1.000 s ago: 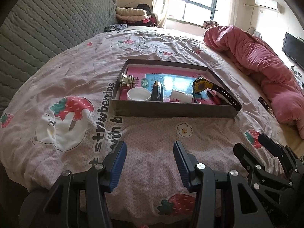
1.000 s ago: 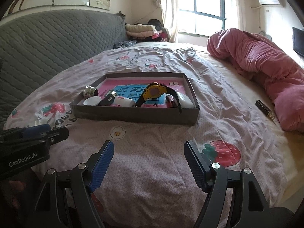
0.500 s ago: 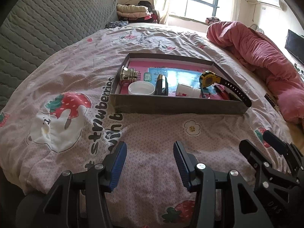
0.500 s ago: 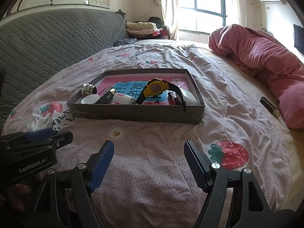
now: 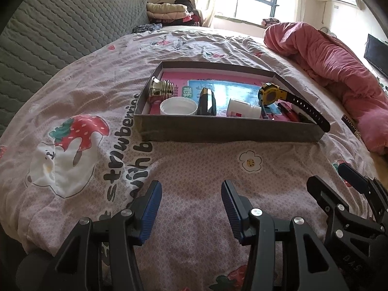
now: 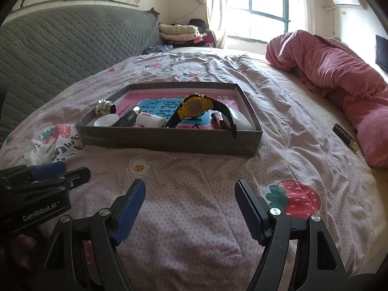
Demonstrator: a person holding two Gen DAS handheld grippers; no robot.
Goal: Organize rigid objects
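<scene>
- Both claws, left [image 5: 191, 200] and right [image 6: 190, 201], spread, empty, short of the box [image 6: 169, 139].
- Watch [image 6: 194, 108], cap [image 5: 178, 106], bottle [image 5: 242, 111] inside; bar [image 6: 345, 137] lies outside.
- Start or finish: unclear.

A shallow box [image 5: 230, 131] lies on the bed [image 5: 194, 169], ahead of both hand-held grippers. Inside it, along the near wall from left to right: a metal knob [image 5: 161, 89] in the left corner, a round lid [image 5: 178, 106] just before it, a dark case [image 5: 206, 101], a small bottle [image 5: 242, 108] lying on its side, then a watch [image 6: 194, 108] whose strap hangs over the near right rim. A lipstick [image 6: 216, 122] lies right of the watch. To the box's right, on the bed, a small bar [image 6: 345, 137] lies beside a rolled quilt [image 6: 339, 77]. A headboard [image 5: 48, 36] stands at the left, folded clothes [image 5: 167, 11] behind
</scene>
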